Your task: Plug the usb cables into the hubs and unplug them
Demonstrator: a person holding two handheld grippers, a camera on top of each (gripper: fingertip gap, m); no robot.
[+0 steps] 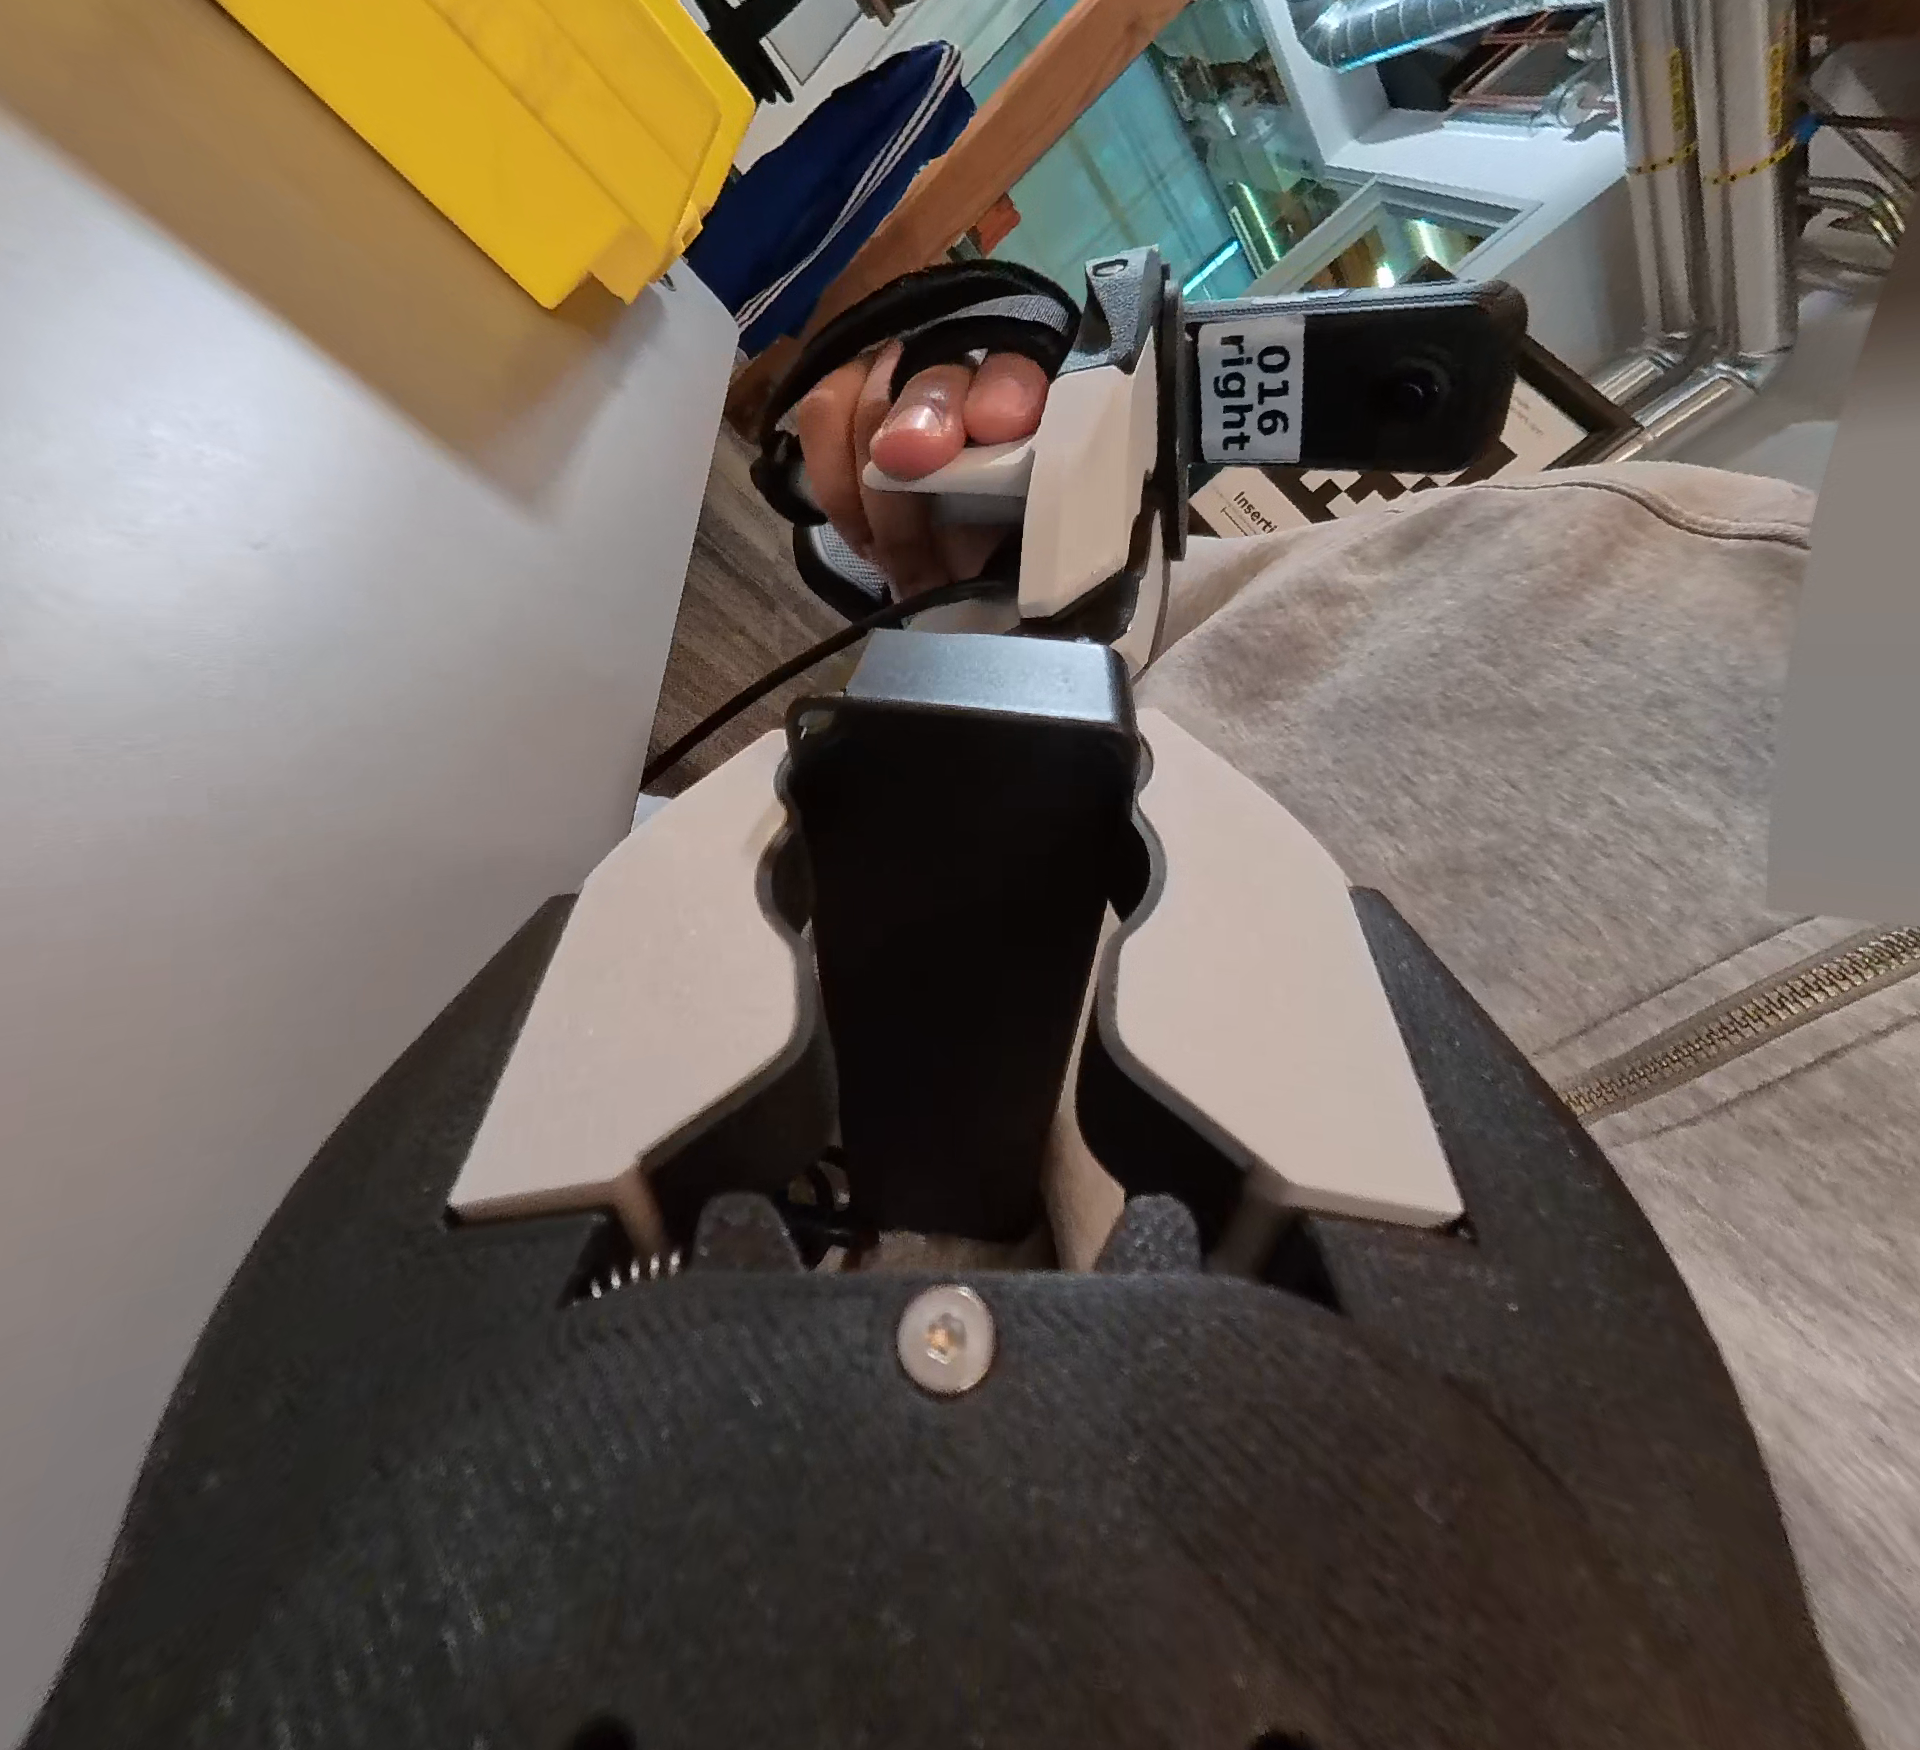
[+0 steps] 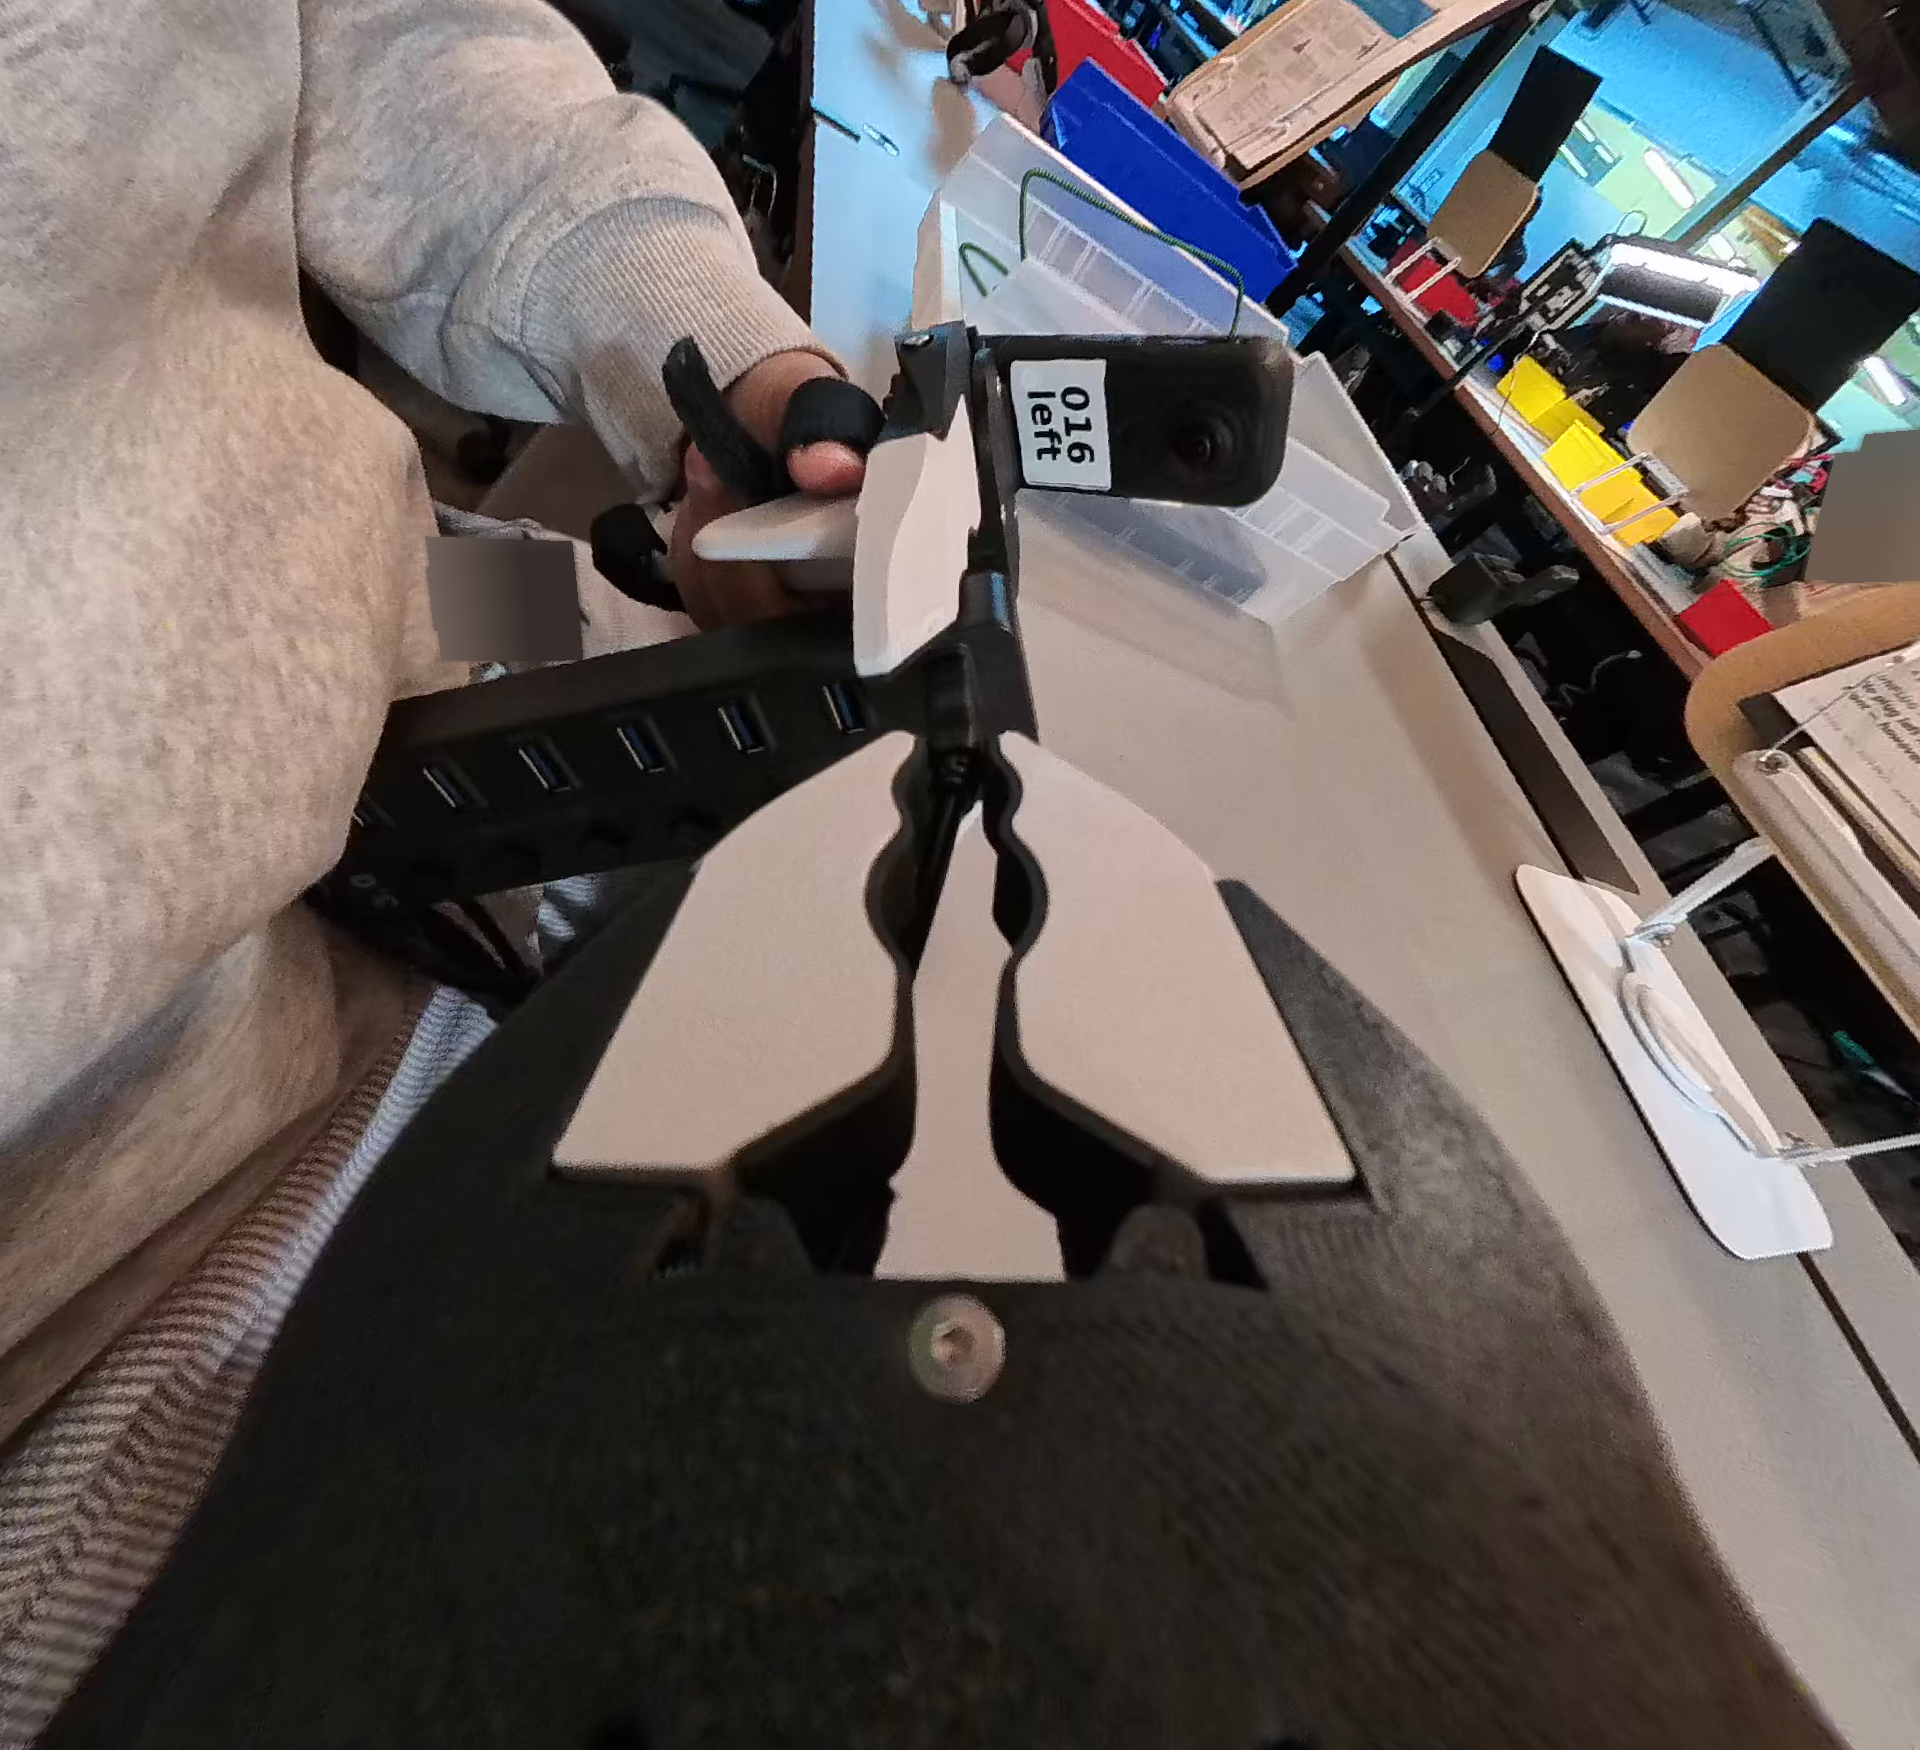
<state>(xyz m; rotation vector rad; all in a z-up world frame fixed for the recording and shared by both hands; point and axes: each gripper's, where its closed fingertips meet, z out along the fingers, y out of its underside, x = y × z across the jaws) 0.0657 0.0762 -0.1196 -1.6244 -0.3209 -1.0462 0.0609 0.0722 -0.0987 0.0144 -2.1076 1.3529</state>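
Note:
My left gripper (image 1: pixel 961 765) is shut on a long black USB hub (image 1: pixel 956 921), seen end-on between the white fingers (image 1: pixel 665 1004). In the right wrist view the hub (image 2: pixel 623 765) shows a row of several blue ports and sticks out to the left of the left gripper (image 2: pixel 925 547). My right gripper (image 2: pixel 951 765) is shut on a thin black USB cable (image 2: pixel 935 853), with its plug end at the hub's side next to the left gripper's fingers. I cannot tell whether the plug is seated. The right gripper (image 1: pixel 1070 505) faces the hub's far end, and the cable (image 1: pixel 748 713) trails left.
Both grippers are held off the white table (image 2: pixel 1299 817), in front of a person's grey sweatshirt (image 1: pixel 1455 765). A yellow bin (image 1: pixel 416 38) sits on the table. A clear plastic organizer (image 2: pixel 1195 474), a blue bin (image 2: pixel 1164 173) and an acrylic stand (image 2: pixel 1662 1056) are on the table. Left and right tips are no more than a few centimetres apart.

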